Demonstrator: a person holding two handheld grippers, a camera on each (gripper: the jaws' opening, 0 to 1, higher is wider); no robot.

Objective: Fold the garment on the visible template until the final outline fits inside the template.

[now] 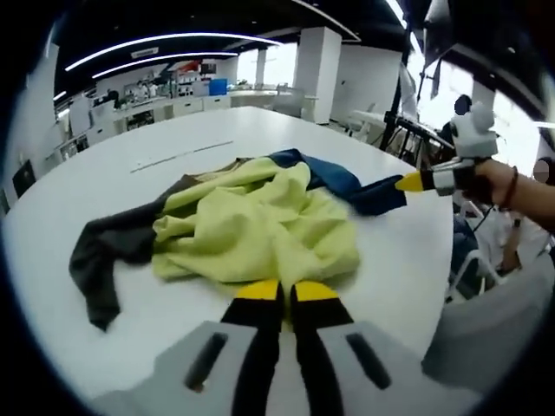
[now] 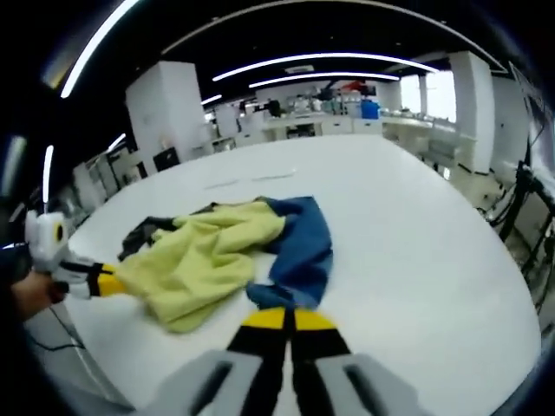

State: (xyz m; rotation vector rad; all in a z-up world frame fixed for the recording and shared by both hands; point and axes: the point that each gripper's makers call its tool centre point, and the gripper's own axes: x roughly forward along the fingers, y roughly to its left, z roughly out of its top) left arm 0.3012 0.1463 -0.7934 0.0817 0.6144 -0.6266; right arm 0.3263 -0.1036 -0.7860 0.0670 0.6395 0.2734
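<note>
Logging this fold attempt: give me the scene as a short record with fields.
garment: yellow, blue and dark grey piece, crumpled, unfolded
surface: white table
left gripper: jaws together on the yellow hem
right gripper: jaws together on the blue part
template: faint line on the table, outline unclear
background: open lab with benches

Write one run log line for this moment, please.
garment: crumpled on white table | left gripper: shut on yellow edge | right gripper: shut on blue sleeve

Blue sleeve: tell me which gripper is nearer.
Right. The right gripper is shut on the blue sleeve at its end; the left gripper pinches the yellow body's edge, away from it.
</note>
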